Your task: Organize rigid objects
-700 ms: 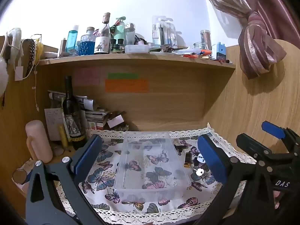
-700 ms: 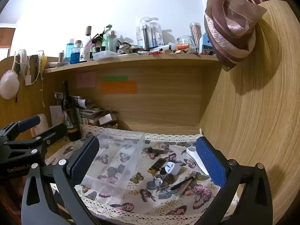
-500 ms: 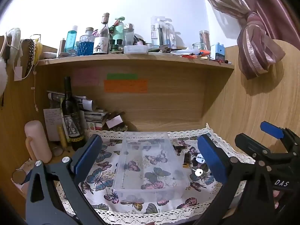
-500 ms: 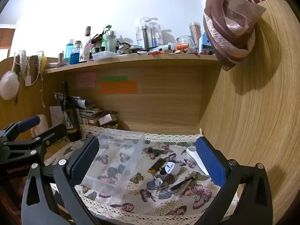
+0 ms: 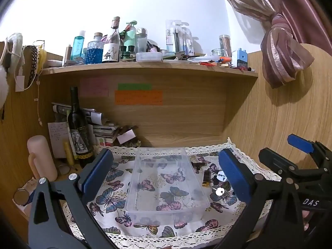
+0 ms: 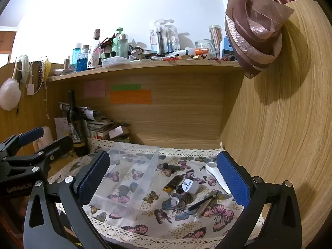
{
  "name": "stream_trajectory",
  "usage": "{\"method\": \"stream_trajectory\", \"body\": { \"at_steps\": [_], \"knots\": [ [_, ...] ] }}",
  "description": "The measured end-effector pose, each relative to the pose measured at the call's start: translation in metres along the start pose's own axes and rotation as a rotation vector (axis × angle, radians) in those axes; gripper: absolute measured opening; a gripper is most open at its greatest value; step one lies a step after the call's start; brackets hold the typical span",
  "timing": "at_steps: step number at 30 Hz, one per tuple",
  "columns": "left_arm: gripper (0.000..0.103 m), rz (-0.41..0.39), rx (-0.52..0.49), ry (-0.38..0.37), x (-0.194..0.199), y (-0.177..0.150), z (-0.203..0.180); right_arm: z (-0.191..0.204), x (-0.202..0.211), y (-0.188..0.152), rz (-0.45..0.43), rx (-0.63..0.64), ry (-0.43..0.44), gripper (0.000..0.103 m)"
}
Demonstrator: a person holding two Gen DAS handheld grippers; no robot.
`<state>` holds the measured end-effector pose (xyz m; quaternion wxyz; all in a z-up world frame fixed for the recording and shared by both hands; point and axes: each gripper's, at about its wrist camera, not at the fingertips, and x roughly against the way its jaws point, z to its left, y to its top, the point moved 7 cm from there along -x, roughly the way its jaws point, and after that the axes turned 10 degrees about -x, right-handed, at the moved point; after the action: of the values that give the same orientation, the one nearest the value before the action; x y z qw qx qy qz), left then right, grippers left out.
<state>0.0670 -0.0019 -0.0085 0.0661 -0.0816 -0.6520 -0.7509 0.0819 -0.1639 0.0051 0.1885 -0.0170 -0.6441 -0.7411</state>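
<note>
The wooden desk (image 5: 182, 137) sits in an alcove under a shelf (image 5: 145, 67) crowded with bottles and jars. A butterfly-print cloth (image 6: 166, 226) with a lace edge covers the desk top. At the left, off the cloth, a dark wine bottle (image 5: 77, 128) stands upright in front of a leaning stack of papers, with a pale pink cylinder (image 5: 41, 157) nearer the front edge.

On the cloth lies a clear plastic box (image 5: 166, 182), open at the top and with nothing in it that I can see. The left gripper (image 5: 166, 176) hangs above the near side of the box, its blue-padded fingers (image 5: 97, 171) spread wide and holding nothing. The right gripper (image 6: 164, 180) hovers to the right of it, fingers (image 6: 232, 180) likewise wide apart and empty.

The small rigid things lie in a loose cluster on the cloth just right of the box: a white spoon-like scoop (image 6: 214, 171) nearest the side wall, a dark slim tool (image 6: 200, 203) lying slantwise, a black and yellow lighter-shaped piece (image 6: 171, 183), a round white plug adapter (image 6: 187, 185) touching or nearly touching it, and a small dark piece (image 6: 169, 166) farther back.
</note>
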Motion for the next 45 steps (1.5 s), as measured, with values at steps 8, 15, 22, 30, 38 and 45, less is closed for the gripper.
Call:
{"method": "stream_trajectory", "body": {
  "at_steps": [8,15,22,30,38,45],
  "knots": [
    [0.103,-0.005,0.002,-0.004,-0.0001,-0.0011,-0.0004,0.0018,0.0015,0.0017,-0.004,0.002,0.0,0.103],
    [0.103,-0.007,-0.002,0.0,-0.0004,-0.0004,-0.0001,0.0005,0.0034,0.0025,-0.007,0.003,0.001,0.103],
    [0.103,-0.008,-0.003,0.0,-0.0005,-0.0007,-0.0003,0.0002,0.0036,0.0023,-0.009,0.003,0.0,0.103],
    [0.103,-0.011,-0.008,-0.002,0.0003,0.0033,-0.0022,0.0006,0.0046,0.0021,-0.009,0.003,0.0,0.103],
    [0.103,-0.015,-0.014,0.001,0.0026,0.0037,-0.0045,0.0011,0.0052,0.002,-0.011,0.003,0.0,0.103],
    [0.103,-0.013,-0.016,0.0,0.0023,0.003,-0.0062,-0.001,0.0047,-0.0009,-0.012,0.003,0.002,0.103]
  ]
}}
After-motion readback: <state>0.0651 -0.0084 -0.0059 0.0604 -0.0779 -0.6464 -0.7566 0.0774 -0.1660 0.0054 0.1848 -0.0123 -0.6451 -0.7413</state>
